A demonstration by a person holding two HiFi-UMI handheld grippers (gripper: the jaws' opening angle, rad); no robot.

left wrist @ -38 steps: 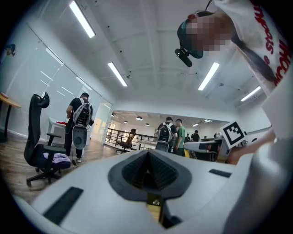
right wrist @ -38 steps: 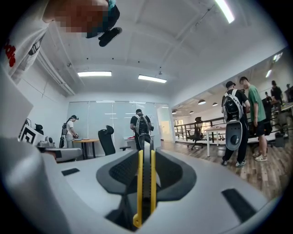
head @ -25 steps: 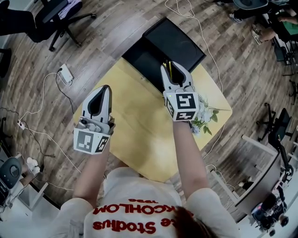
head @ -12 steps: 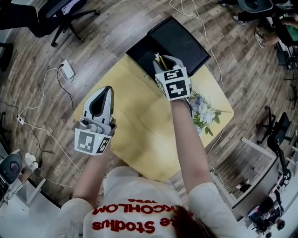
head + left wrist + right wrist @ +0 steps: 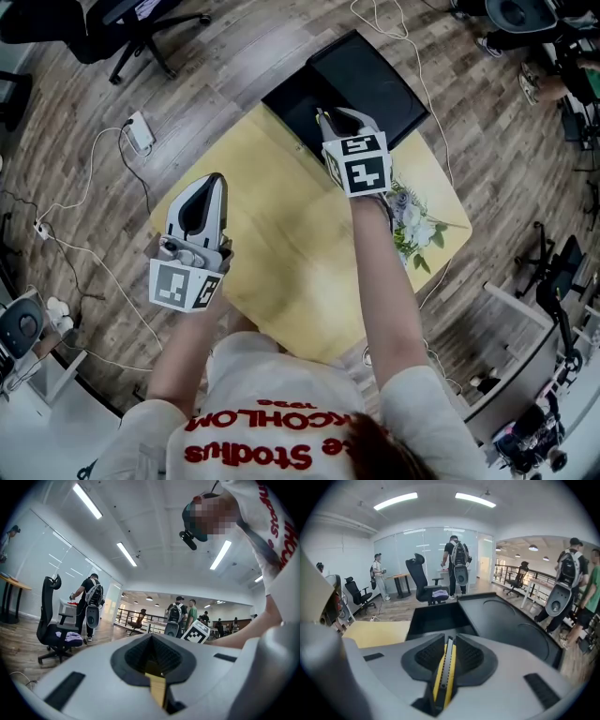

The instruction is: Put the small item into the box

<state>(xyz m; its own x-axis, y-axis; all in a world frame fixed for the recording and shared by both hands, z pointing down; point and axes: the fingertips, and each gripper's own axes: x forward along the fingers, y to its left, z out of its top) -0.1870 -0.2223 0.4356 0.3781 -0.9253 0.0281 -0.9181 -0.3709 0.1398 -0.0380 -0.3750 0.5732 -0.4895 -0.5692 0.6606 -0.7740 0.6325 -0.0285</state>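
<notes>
Utility knife [image 5: 443, 672], yellow and black, stands on edge between the jaws of the right gripper [image 5: 449, 641]. The pads press it from both sides. These jaws have just been closing, with the knife between them.

Table [image 5: 281, 272]: yellow top, set at an angle on a wood-plank floor.

Box [image 5: 300, 108]: black, at the far edge of the table. Its open tray lies to the left and its lid [image 5: 370, 80] lies flat to the right. In the right gripper view the tray interior looks bare and dark.

Right gripper, head view: tilted downward at the far side of the table, tips over the box near where tray meets lid. The knife is therefore above the box and not yet resting in it.

Left gripper [image 5: 208, 180]: held over the near-left part of the table, well apart from the box. Jaws are clenched together with nothing between them. Only a strip of yellow table shows through the slot below the pads.

Flowers [image 5: 412, 225]: white blooms with green leaves, on the table's right edge, just beside the right forearm.

White adapter [image 5: 141, 133]: on the floor to the left, cable trailing.
</notes>
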